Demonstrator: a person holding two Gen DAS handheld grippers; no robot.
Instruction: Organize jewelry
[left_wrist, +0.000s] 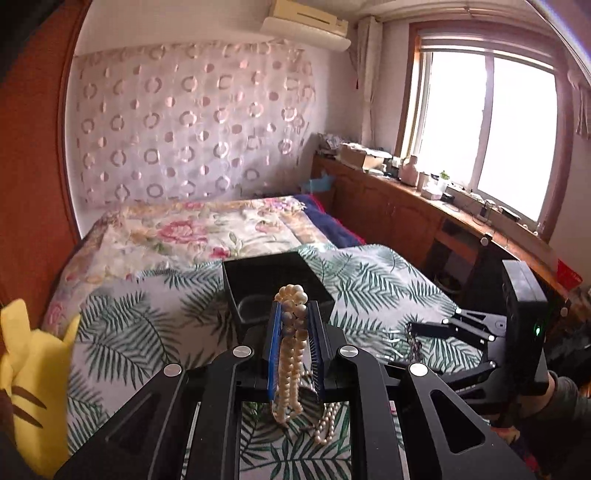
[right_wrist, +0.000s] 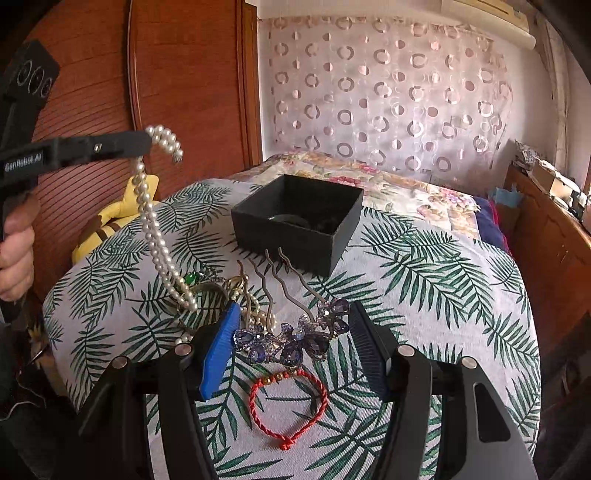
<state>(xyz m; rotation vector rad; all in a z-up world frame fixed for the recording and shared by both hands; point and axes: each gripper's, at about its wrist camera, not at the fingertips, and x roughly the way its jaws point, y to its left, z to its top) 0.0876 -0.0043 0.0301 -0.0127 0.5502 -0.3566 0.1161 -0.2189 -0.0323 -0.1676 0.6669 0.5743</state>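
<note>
My left gripper is shut on a pearl necklace, held above the leaf-print cloth; the strand hangs down from it. In the right wrist view the left gripper is at the upper left, the necklace trailing down to the jewelry pile. A black open box stands ahead on the cloth, also in the left wrist view. My right gripper is open, its fingers either side of a purple flower hair comb. A red braided bracelet lies under it.
A green-stoned piece and chains lie in the pile at left. A yellow plush toy sits at the cloth's left edge. Beyond are a floral bedspread, a wooden wardrobe and a cluttered window counter.
</note>
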